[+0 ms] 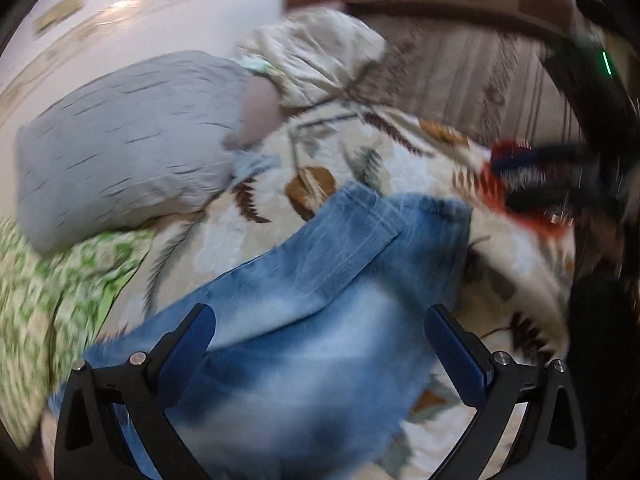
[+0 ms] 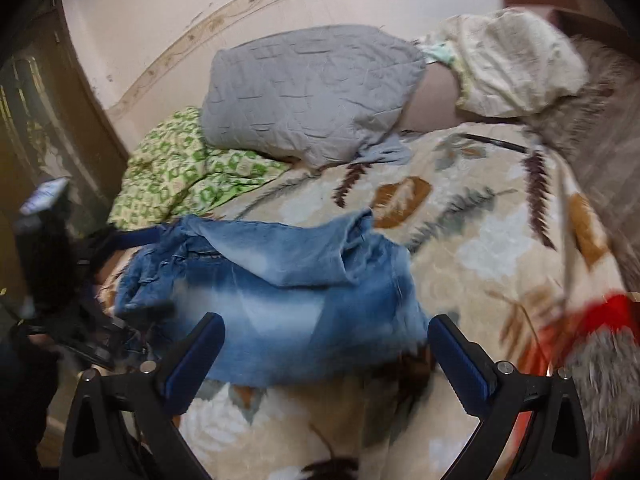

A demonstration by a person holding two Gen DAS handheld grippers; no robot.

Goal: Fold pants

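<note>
Clearly the jeans (image 2: 280,300) lie on the bed (image 2: 480,248), on its leaf-print blanket, already doubled over: an upper layer sits across the lower one, its edge running slantwise over the pale washed denim. The bundle looks short and thick, so the fold seems well along, though the top flap is rumpled and bunched at its far corner and the layers do not line up. What is left, by this judgement, is one more fold or a smoothing of that flap.

The left hand-held gripper (image 1: 320,344) hangs over the jeans with its jaws spread wide and nothing between them. The right hand-held gripper (image 2: 326,352) is likewise spread and empty, above the near frayed edge of the denim.

Beyond the jeans a grey pillow (image 2: 304,96) rests near the wall, a cream pillow (image 2: 516,64) beside it, and a green patterned cloth (image 2: 180,176) just left of the denim. Both views are blurred. Nothing lies on the jeans themselves; the green cloth crowds the left side.
</note>
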